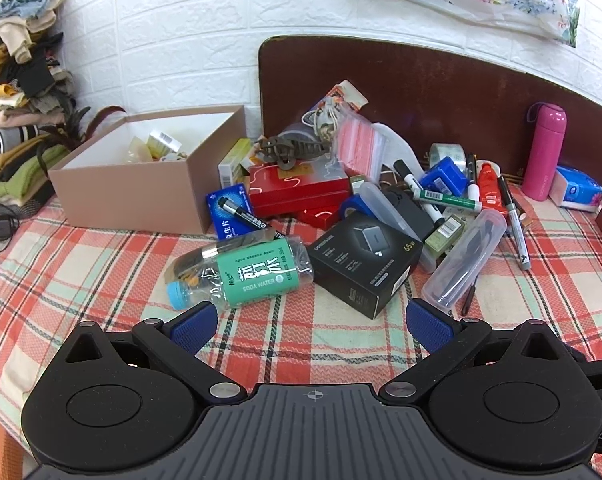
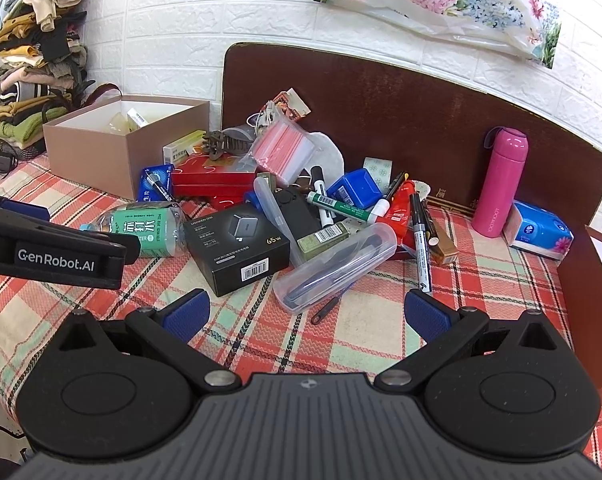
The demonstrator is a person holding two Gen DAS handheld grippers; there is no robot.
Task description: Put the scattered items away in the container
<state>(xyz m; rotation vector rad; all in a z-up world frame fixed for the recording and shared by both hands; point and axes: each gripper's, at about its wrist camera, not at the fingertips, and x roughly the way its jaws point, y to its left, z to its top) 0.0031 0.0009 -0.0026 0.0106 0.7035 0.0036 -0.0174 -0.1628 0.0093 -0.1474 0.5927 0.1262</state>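
My left gripper [image 1: 311,326] hangs with jaws wide apart, nothing between them; my right gripper [image 2: 307,312] likewise. Just ahead lies the soda water bottle [image 1: 257,276], beside the black charger box [image 1: 365,262]. The cardboard box [image 1: 141,188] sits far-left.

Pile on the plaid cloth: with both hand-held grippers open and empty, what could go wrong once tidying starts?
1. The hair claw sits atop the red box; lifting the box would likely tip it off.
2. The soda bottle lies on its side and may roll away from the left hand-held gripper.
3. The clear tube looks slick and round, so the right hand-held gripper could lose it.
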